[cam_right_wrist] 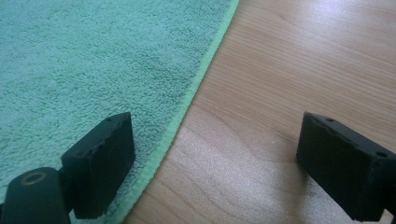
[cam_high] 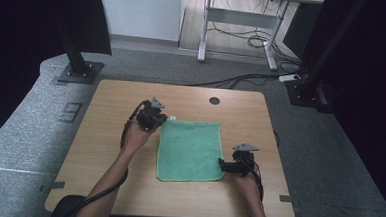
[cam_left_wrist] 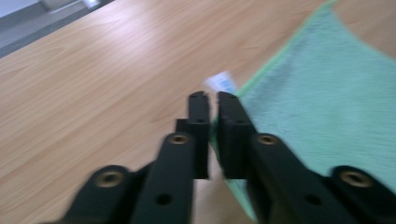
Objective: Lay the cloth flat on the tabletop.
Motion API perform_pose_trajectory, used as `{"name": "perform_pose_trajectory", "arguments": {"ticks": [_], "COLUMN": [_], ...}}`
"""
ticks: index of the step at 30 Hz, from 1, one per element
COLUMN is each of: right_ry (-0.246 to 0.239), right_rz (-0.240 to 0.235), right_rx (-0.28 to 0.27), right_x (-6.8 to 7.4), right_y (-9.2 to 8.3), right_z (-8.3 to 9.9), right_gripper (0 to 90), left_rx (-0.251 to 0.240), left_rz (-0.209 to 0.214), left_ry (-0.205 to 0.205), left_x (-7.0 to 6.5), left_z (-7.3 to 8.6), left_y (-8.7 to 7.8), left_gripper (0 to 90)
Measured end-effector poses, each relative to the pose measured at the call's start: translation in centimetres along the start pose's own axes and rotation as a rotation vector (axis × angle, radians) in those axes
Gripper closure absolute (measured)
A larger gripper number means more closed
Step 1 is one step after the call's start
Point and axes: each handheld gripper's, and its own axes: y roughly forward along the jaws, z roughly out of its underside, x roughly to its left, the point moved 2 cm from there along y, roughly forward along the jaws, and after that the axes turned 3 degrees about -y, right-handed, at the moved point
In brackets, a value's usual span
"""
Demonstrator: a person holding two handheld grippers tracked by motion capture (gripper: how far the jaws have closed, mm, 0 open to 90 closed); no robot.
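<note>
Here the left gripper [cam_left_wrist: 208,100] pinches the edge of the green cloth [cam_high: 190,149] near its far left corner, by the white tag [cam_left_wrist: 221,84]. The right gripper [cam_right_wrist: 215,163] is wide open, straddling the cloth's near right edge. The cloth lies flat on the table [cam_high: 104,134].

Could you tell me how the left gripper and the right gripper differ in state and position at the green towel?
The left gripper is shut on the green towel's far left corner edge; the right gripper stands open, straddling the near right edge. The left is lifted slightly; the right sits low over the table. Both are black two-jaw grippers.
</note>
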Motion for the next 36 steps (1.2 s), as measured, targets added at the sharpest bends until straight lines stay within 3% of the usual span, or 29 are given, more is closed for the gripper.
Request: {"name": "perform_pose_trajectory", "arguments": {"ticks": [2, 5, 10, 12, 17, 21, 24, 28, 36], "right_ry": [0.001, 0.002, 0.001, 0.001, 0.001, 0.006, 0.002, -0.032, -0.091], "right_rz": [0.0, 0.0, 0.0, 0.0, -0.001, 0.003, -0.005, -0.037, -0.067], "right_rx": [0.001, 0.001, 0.0, 0.001, 0.001, 0.01, 0.03, 0.054, 0.078], "right_x": [0.0, 0.0, 0.0, 0.0, 0.0, 0.1, 0.2, 0.9, 2.2], "right_y": [0.0, 0.0, 0.0, 0.0, 0.0, 0.0, -0.2, -1.2, -2.8], "right_z": [0.0, 0.0, 0.0, 0.0, 0.0, -0.1, -0.3, -0.2, 1.4], "right_gripper": [11.1, 11.1, 11.1, 11.1, 10.9, 11.3, 13.5, 13.6, 13.7], "left_rx": [-0.008, -0.027, -0.016, 0.001, 0.075, 0.127, 0.113, 0.112, 0.099], "left_rz": [-0.059, -0.07, -0.036, 0.013, 0.069, 0.06, 0.053, 0.014, 0.027], "left_ry": [-0.011, -0.023, -0.006, -0.002, 0.031, 0.059, 0.031, 0.04, -0.022], "left_x": [0.8, 1.0, -0.1, -1.0, -2.8, -3.8, -3.7, -3.4, -2.5], "left_z": [0.3, 0.7, 2.1, 3.6, 6.9, 8.7, 8.8, 8.7, 8.8], "left_y": [0.2, 0.1, -0.3, -0.2, 0.6, 1.5, 1.7, 1.7, 2.0], "left_gripper": [63.8, 47.5, 31.2, 26.6, 19.6, 16.4, 14.4, 13.9, 13.5]}}
